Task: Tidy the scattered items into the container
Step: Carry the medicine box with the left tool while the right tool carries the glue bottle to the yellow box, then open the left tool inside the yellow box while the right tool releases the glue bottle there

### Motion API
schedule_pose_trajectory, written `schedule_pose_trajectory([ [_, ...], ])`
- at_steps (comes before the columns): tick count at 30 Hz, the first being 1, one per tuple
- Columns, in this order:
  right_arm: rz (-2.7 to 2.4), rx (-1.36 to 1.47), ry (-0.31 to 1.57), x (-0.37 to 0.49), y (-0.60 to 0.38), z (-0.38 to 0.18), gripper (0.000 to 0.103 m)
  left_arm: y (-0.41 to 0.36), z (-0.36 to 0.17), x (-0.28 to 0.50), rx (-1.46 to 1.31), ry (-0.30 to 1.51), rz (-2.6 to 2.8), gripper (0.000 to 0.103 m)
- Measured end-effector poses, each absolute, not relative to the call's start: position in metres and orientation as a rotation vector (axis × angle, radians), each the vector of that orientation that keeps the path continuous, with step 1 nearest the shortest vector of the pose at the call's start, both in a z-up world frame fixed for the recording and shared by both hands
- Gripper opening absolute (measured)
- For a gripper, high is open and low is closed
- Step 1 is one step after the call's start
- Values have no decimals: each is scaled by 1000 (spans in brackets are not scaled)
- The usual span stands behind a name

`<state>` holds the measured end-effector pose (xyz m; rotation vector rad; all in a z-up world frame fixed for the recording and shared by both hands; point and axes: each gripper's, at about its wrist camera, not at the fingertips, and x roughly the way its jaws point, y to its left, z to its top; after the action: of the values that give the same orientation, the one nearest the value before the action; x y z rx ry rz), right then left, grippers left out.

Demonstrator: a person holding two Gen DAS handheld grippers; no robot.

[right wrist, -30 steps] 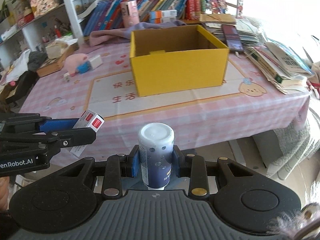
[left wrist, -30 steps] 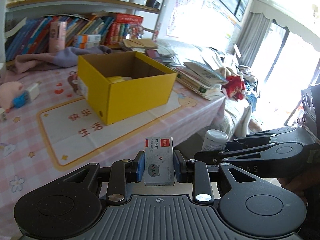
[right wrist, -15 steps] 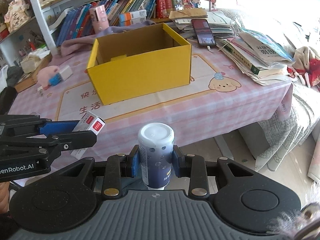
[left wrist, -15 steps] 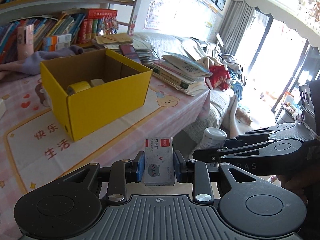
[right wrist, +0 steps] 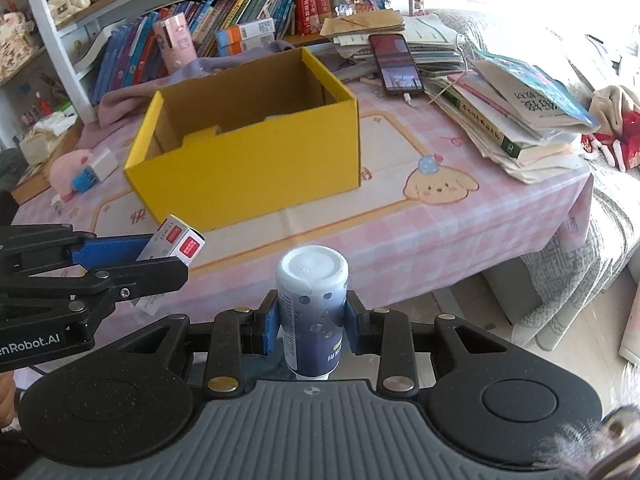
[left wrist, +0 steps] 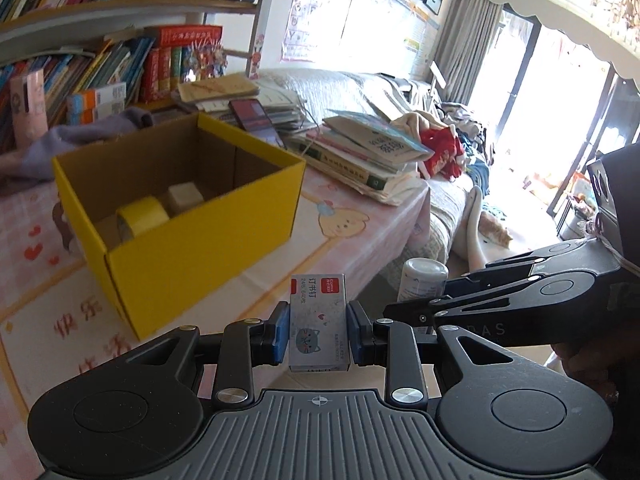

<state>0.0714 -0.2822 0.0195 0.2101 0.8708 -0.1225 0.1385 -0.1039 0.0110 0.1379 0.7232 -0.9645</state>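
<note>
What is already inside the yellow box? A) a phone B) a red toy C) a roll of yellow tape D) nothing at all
C: the left wrist view looks into the yellow box and shows a roll of yellow tape on its floor, next to a small pale block.

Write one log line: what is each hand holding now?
left gripper: shut on staples box | right gripper: shut on bottle | yellow box: open

Left claw (left wrist: 319, 334), right claw (right wrist: 312, 322): both clamped.
</note>
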Motion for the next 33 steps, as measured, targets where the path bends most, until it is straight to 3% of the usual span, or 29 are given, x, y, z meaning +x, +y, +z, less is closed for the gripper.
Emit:
schedule_pose_trajectory([
  [19, 111, 100, 588, 191, -329, 90, 30, -131, 59, 214, 132, 585, -720, 28],
  [28, 274, 55, 593, 270, -333, 78, 31, -145, 75, 290, 169, 563, -588, 28],
  [33, 338, 59, 631, 305, -330, 62, 30, -157, 56, 331, 172, 652, -552, 28],
])
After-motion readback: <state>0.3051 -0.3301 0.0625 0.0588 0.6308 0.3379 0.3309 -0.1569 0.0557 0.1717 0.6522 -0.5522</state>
